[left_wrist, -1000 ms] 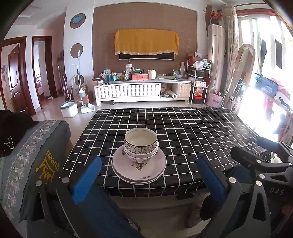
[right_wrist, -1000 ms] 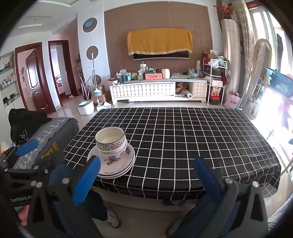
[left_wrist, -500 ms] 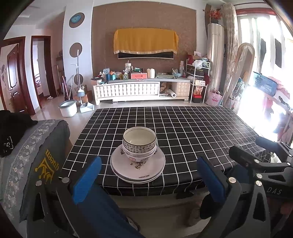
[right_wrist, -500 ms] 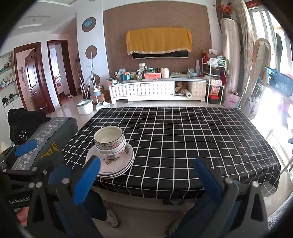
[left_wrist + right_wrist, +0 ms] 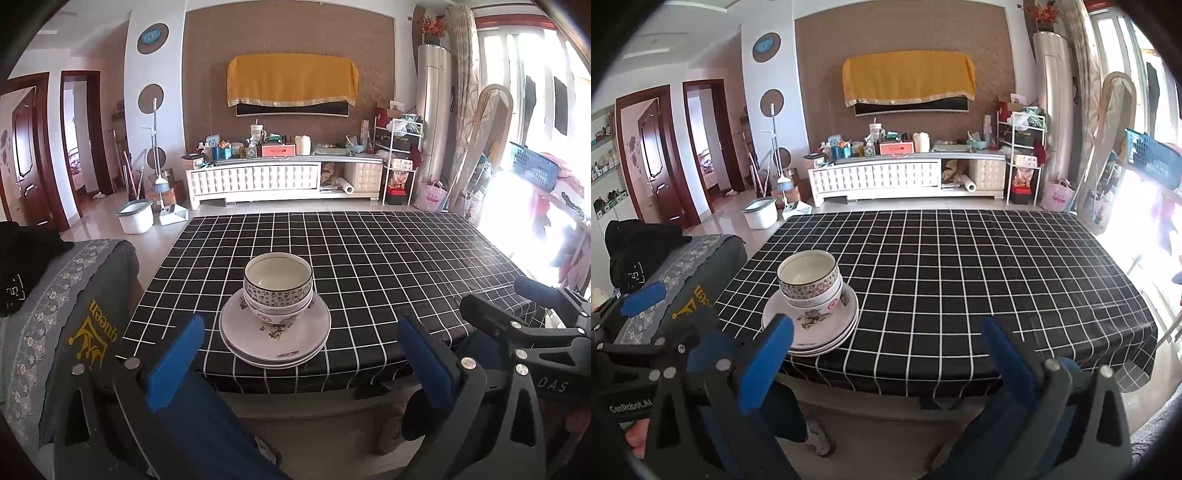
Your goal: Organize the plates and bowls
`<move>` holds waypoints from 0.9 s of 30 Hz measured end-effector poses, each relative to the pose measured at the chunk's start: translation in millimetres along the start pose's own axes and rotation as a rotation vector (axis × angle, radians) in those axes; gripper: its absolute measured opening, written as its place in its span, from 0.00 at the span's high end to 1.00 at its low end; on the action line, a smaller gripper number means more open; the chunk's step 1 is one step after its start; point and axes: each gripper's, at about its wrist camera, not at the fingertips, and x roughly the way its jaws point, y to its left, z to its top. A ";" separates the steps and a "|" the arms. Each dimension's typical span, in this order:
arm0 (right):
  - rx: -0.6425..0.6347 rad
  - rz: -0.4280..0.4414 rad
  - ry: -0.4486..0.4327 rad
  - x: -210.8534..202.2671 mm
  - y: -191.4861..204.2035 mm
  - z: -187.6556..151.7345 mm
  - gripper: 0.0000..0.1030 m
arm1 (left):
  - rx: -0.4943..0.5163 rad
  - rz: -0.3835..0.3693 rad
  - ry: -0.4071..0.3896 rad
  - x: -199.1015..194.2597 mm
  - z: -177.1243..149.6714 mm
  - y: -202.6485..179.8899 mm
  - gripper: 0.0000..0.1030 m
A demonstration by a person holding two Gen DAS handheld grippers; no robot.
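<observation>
Two patterned bowls [image 5: 277, 286] sit nested on a stack of white plates [image 5: 275, 341] near the front left edge of the table with the black checked cloth [image 5: 369, 266]. The same bowls [image 5: 809, 277] and plates [image 5: 812, 328] show at the left in the right wrist view. My left gripper [image 5: 301, 350] is open and empty, held in front of the table edge, short of the stack. My right gripper [image 5: 888, 350] is open and empty, in front of the table edge, to the right of the stack. Each gripper shows at the side of the other's view.
A grey chair back with a black garment [image 5: 55, 295] stands left of the table. A white TV cabinet [image 5: 284, 177] with clutter lines the far wall. A metal rack [image 5: 399, 158] and a blue basket [image 5: 532, 170] stand at the right.
Both grippers have drifted slightly; the stack has shifted a little left and down in both views. Jaws stay open and the dishes have not moved on the table.
</observation>
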 end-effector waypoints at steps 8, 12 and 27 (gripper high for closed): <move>0.008 0.004 0.000 -0.9 -1.9 -1.8 0.00 | 0.013 -0.008 -0.014 -0.8 1.7 -2.1 0.00; 0.009 0.004 0.004 -0.6 -3.1 -1.5 0.00 | -0.005 -0.014 0.004 1.7 1.5 0.5 0.00; 0.004 0.013 0.004 -0.5 -1.5 -1.0 0.00 | -0.016 0.006 0.009 3.0 1.0 3.7 0.00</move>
